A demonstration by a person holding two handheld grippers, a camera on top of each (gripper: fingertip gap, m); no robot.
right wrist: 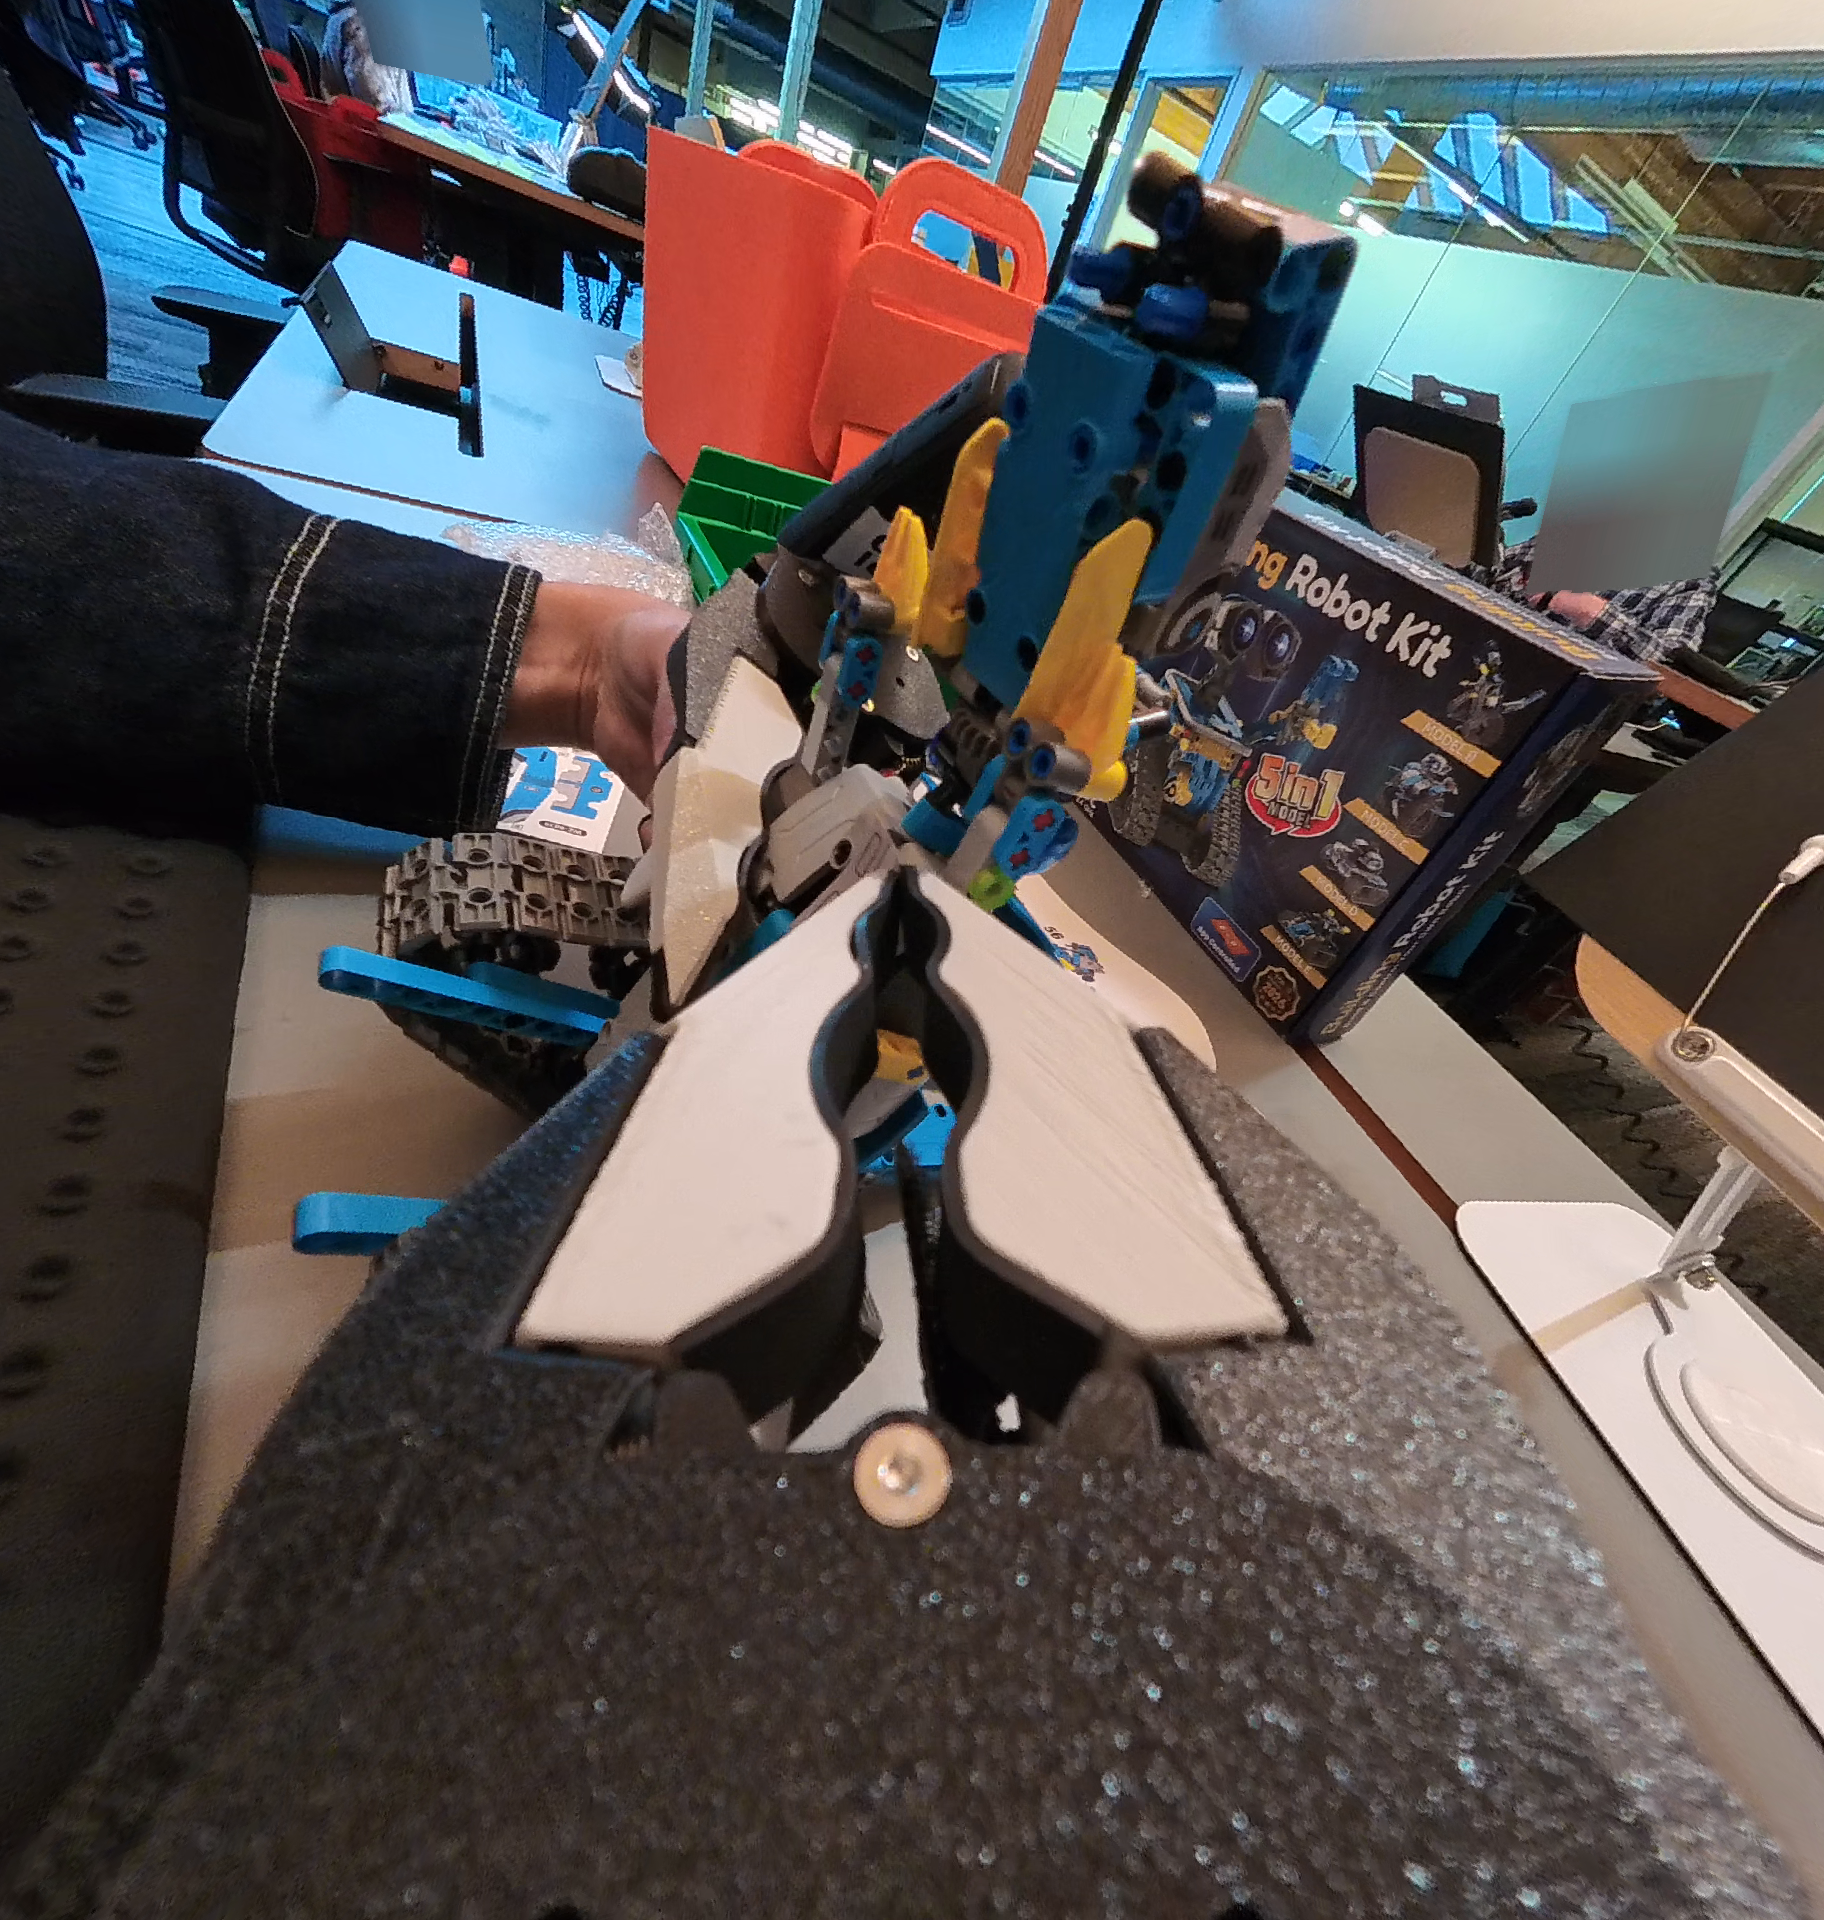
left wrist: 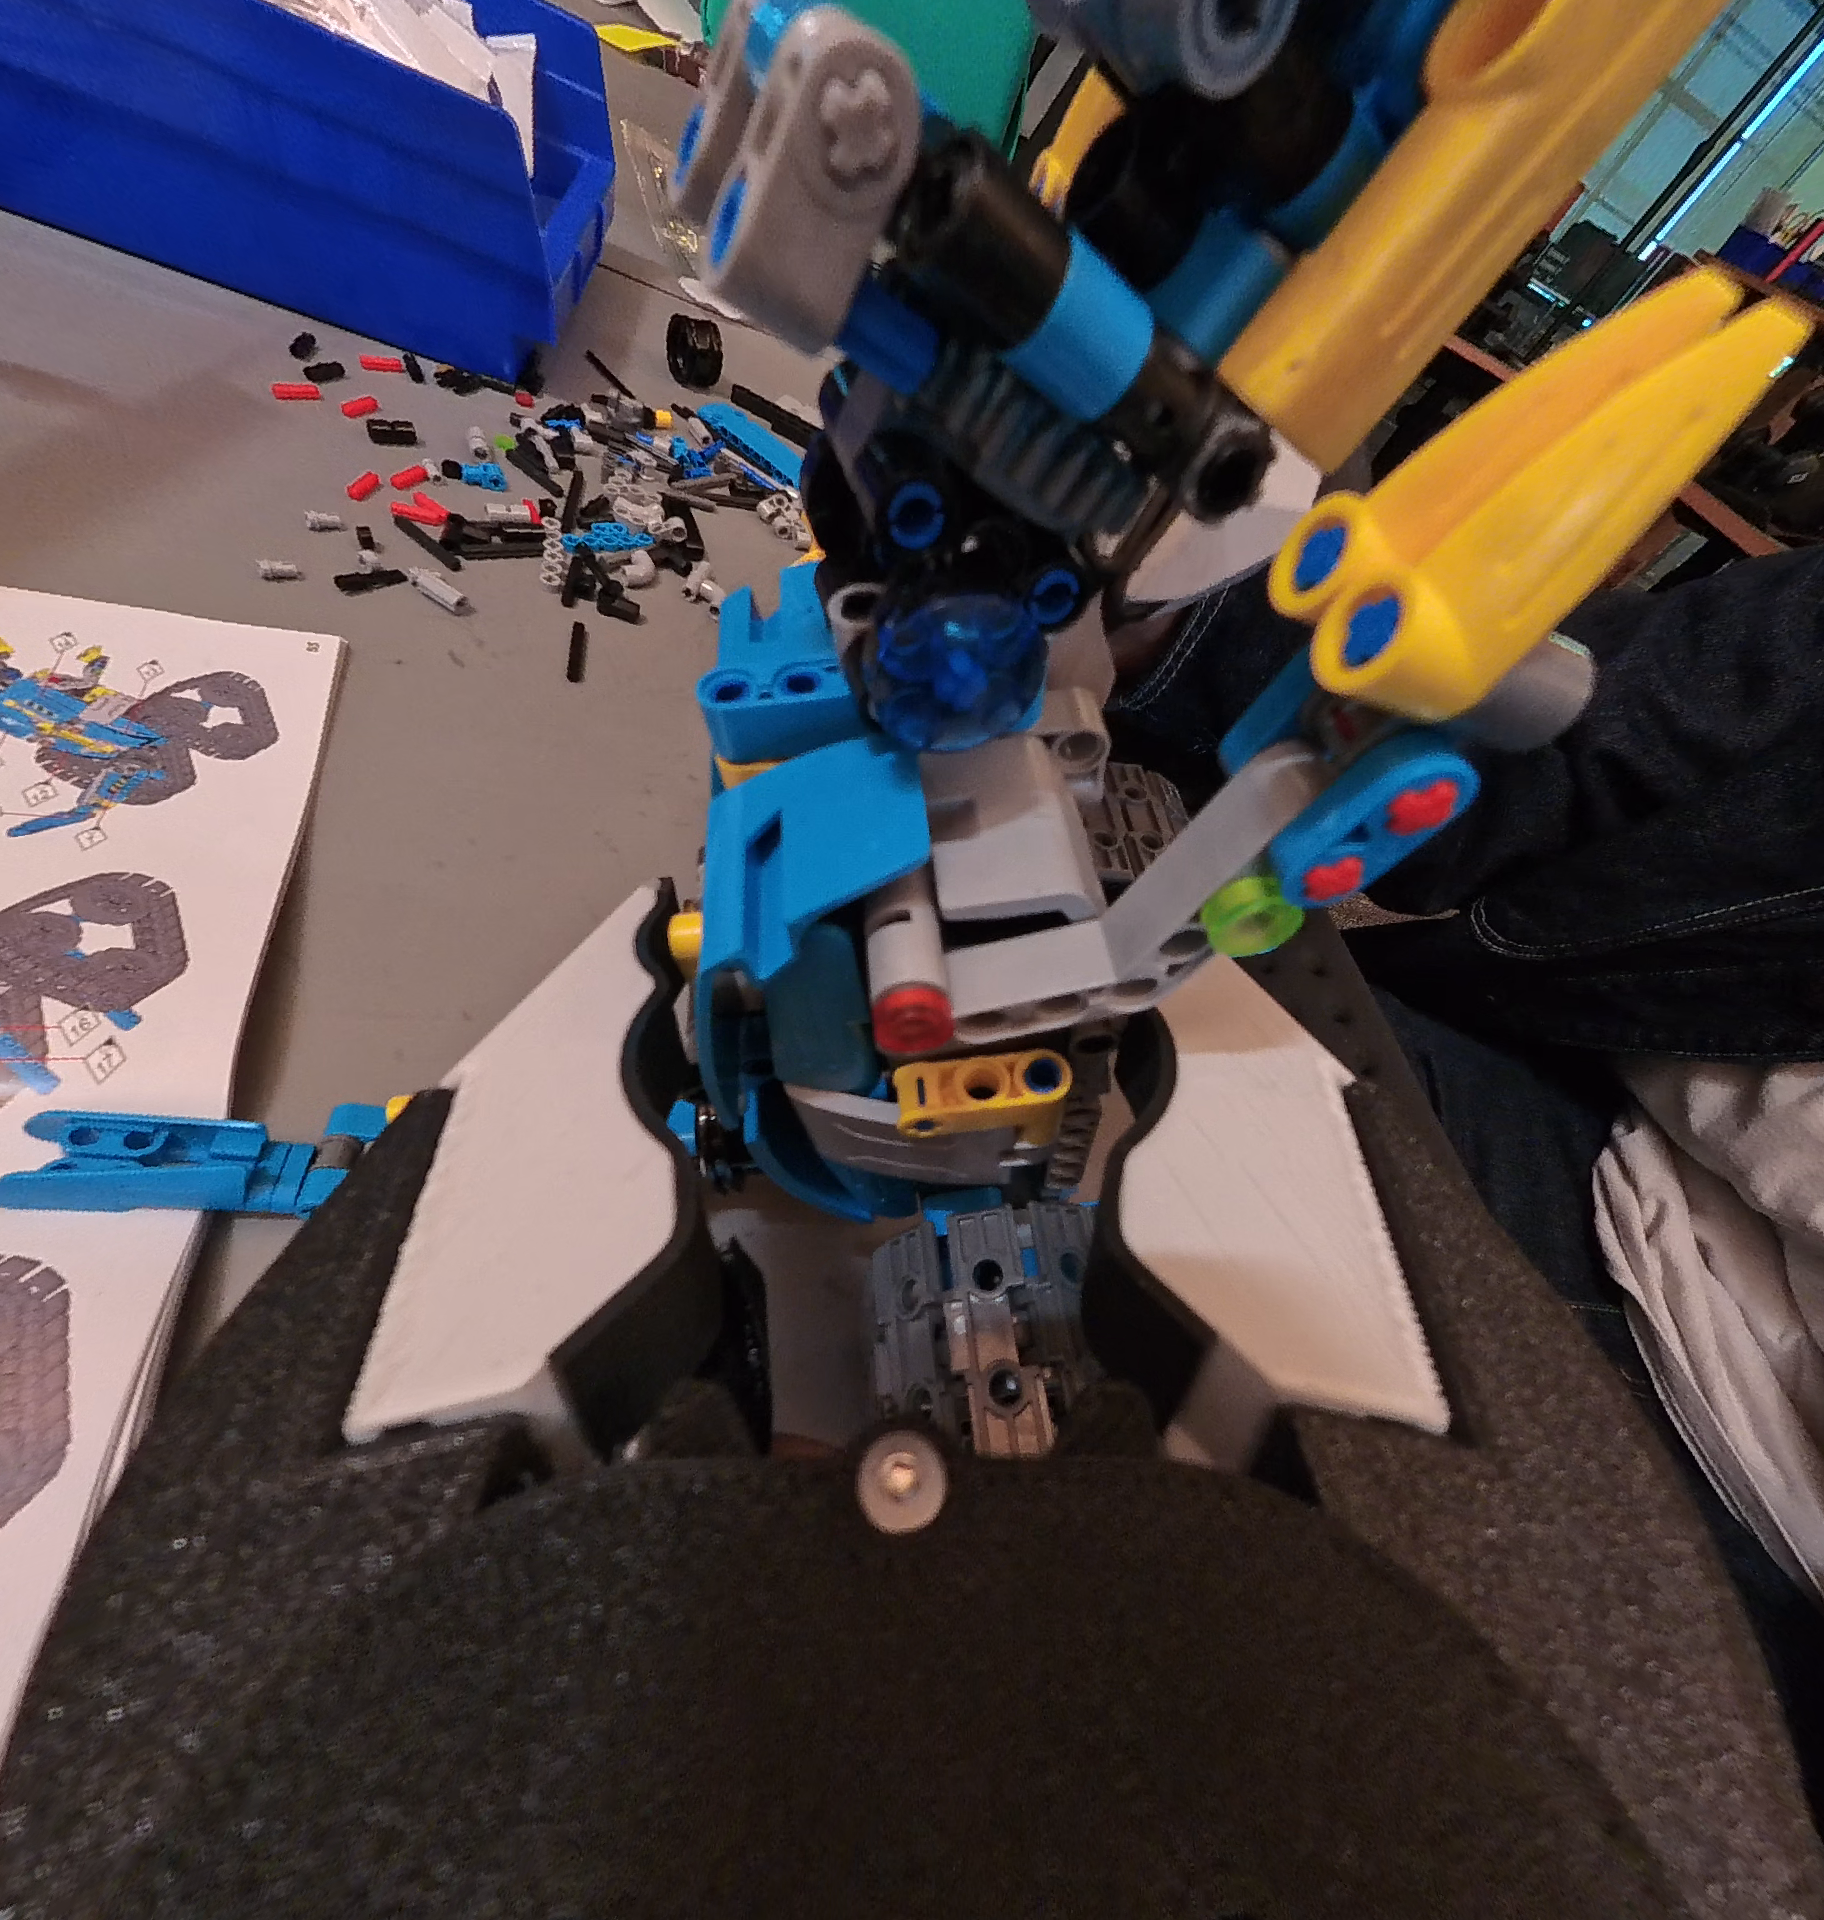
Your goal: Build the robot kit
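Note:
A blue, yellow and grey brick-built robot model (left wrist: pixel 887 883) stands up between my left gripper's (left wrist: pixel 975 925) white fingers, which are shut on its body. Its grey track (left wrist: pixel 970 1309) sits low between the fingers. In the right wrist view the model (right wrist: pixel 1084 499) rises tilted, with the left gripper's finger (right wrist: pixel 721 790) and a person's hand (right wrist: pixel 596 675) at its left side. My right gripper (right wrist: pixel 903 894) is shut, tips together just below the model's lime-green pin (right wrist: pixel 991 883). I see nothing held between the tips; yellow and blue pieces show through the gap behind them.
A blue bin (left wrist: pixel 264 156), a scatter of loose small pieces (left wrist: pixel 534 488), an open instruction booklet (left wrist: pixel 108 831) and a blue beam part (left wrist: pixel 160 1153) lie on the grey table. A kit box (right wrist: pixel 1407 779), orange carriers (right wrist: pixel 835 312) and a green bin (right wrist: pixel 742 520) stand behind. My hands' fingertips stand some 6 cm from each other.

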